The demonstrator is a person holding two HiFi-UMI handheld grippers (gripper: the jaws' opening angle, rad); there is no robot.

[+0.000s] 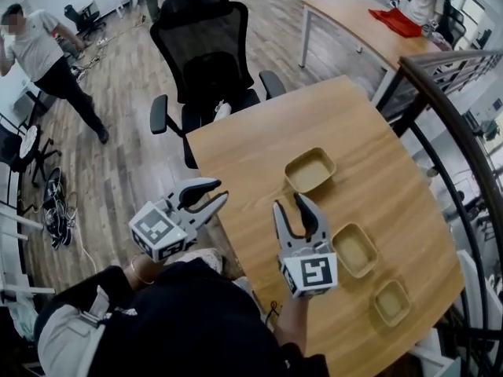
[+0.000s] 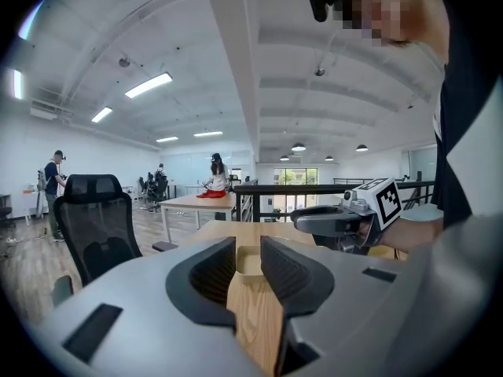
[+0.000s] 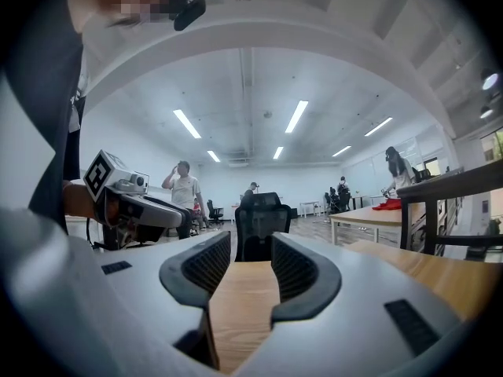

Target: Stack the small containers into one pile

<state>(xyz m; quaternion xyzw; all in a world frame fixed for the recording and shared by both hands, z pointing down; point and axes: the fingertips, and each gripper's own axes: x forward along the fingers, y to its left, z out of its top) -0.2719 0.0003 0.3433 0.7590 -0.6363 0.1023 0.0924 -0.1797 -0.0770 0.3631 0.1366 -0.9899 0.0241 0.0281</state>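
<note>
Three small tan containers sit apart on the wooden table (image 1: 251,148): a far one (image 1: 310,170), a middle one (image 1: 355,250) and a near one (image 1: 391,301). My left gripper (image 1: 218,191) hovers at the table's left edge, open and holding nothing. In the left gripper view its jaws (image 2: 248,251) frame a tan container (image 2: 247,262) that lies farther off, with the right gripper (image 2: 346,218) to the right. My right gripper (image 1: 288,204) stands over the table left of the middle container, open and empty. In the right gripper view, only bare table shows between the jaws (image 3: 251,251).
A black office chair (image 1: 206,53) stands at the table's far edge. A dark railing (image 1: 448,124) runs along the right side. Another table (image 1: 361,22) with a red cloth stands behind, with a person at it. A person (image 1: 43,53) stands far left.
</note>
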